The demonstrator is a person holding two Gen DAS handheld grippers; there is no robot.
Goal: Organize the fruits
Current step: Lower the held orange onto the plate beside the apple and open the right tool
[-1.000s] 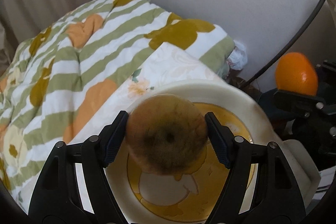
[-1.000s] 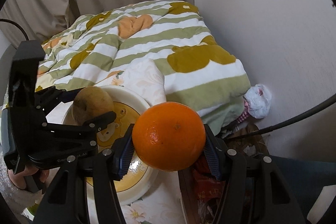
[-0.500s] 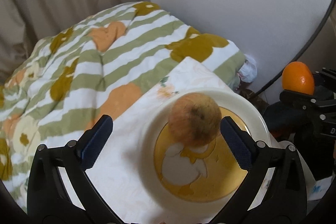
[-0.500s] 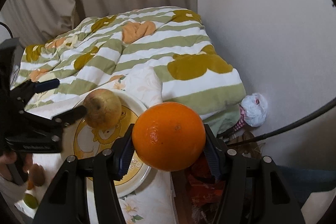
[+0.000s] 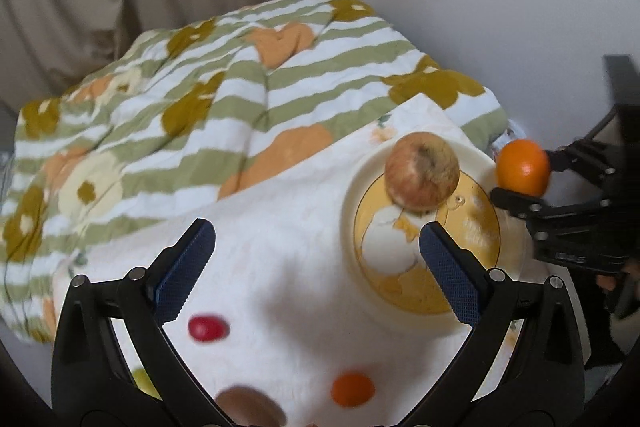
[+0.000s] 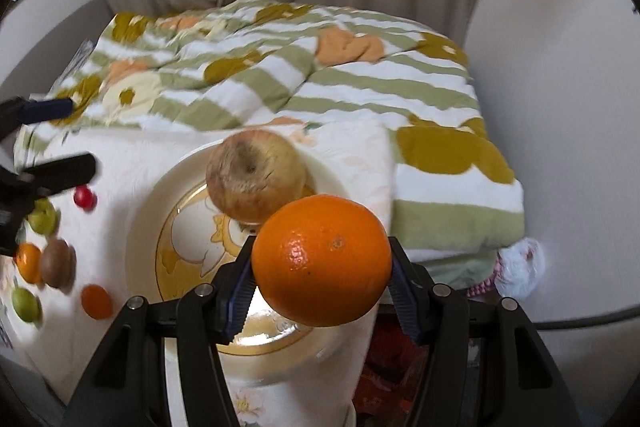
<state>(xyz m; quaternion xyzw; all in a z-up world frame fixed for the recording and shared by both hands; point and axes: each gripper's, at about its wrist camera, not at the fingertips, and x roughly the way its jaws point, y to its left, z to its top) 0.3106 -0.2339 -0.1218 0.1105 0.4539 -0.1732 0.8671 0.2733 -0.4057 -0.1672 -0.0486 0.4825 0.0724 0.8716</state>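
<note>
Pulled back from the plate [image 5: 424, 321], our left gripper [image 5: 316, 255] hangs wide open and empty over the white cloth [image 5: 280, 267]. We leave the apple [image 5: 422, 175] on the plate, while our right gripper [image 6: 322, 277] clamps the orange [image 6: 322, 259] above its rim.

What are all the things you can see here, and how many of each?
apple: 1, yellowish-red, on the plate
plate: 1, cream with a yellow picture, on the white cloth
big orange: 1, orange, held above the plate's near edge
small orange fruits: 2, orange, on the cloth left of the plate
green fruits: 2, green, on the cloth at far left
kiwi: 1, brown, among the small fruits
red fruit: 1, red, on the cloth
white cloth: 1, white, under everything
quilt: 1, green-striped, behind
left gripper: 1, black, open, empty
right gripper: 1, black, clamping the big orange
</note>
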